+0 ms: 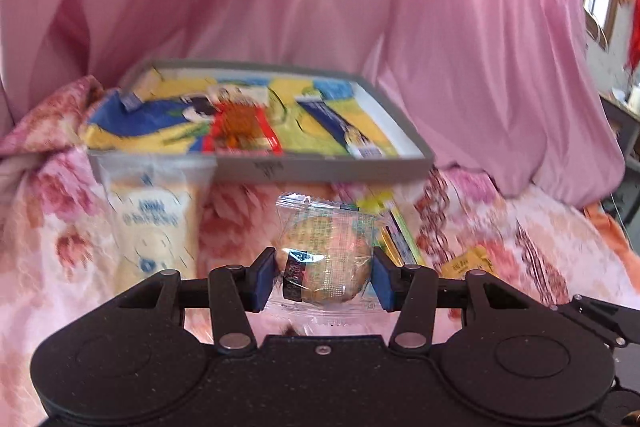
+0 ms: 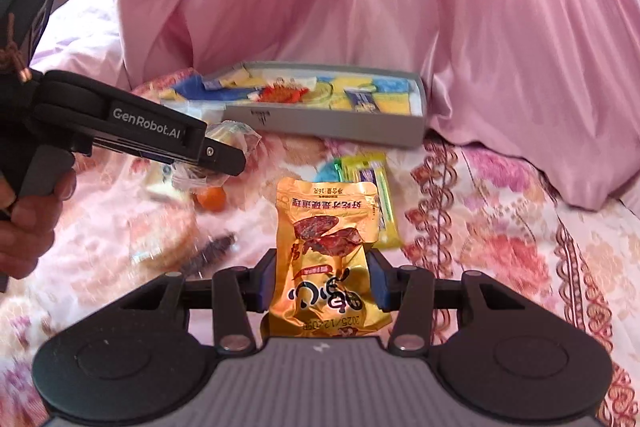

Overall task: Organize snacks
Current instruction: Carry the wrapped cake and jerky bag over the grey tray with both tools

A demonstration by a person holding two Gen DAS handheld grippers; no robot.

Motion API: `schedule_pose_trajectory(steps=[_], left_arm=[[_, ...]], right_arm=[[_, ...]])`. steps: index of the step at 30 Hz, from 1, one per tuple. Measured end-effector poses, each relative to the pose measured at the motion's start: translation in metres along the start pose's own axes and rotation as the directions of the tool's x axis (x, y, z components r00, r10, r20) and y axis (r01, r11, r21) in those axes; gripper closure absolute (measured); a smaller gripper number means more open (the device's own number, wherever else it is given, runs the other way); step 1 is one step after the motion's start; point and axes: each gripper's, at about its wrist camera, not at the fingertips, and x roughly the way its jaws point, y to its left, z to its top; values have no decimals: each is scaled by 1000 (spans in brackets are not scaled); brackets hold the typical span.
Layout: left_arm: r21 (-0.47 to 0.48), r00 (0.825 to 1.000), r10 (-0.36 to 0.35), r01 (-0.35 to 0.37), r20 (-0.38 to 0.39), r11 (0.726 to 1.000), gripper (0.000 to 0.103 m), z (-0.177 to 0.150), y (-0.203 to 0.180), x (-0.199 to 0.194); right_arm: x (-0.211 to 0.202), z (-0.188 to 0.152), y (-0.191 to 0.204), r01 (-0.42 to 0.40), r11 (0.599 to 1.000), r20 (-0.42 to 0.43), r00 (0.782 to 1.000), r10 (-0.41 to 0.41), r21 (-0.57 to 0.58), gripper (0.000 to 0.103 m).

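Both grippers loaded, tray straight ahead

The left gripper [image 1: 324,277] has its fingers [image 1: 264,279] closed narrowly on a clear-wrapped round pastry [image 1: 326,267], and the right gripper [image 2: 322,277] pinches a gold pouch [image 2: 326,251] near its lower end, the pouch's long axis running forward, away from the fingers. Both snacks are held above the floral bedspread [image 2: 500,227]. The grey tray [image 1: 260,169], already holding yellow-and-blue packets, lies directly beyond both sets of fingers, its long side across the view. From the left wrist view the tray looks nearer, so the pastry likely goes in first; a green-yellow stick packet [image 2: 380,195] lies between pouch and tray.
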Motion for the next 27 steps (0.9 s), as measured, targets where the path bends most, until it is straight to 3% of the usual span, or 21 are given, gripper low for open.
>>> schedule_pose_trajectory(steps=[14,20,27], left_arm=[[-79,989,121,-114,89,990,52,100,44,9],[-103,980,172,-162,99,981,52,128,63,34],[-119,978,191,-180,81,976,52,146,80,69]], right_arm=[[38,113,0,-68,990,35,997,73,-120,52],[75,152,-6,-68,996,53,996,71,-58,52],[128,168,-15,-33,999,54,998,34,-10,52]])
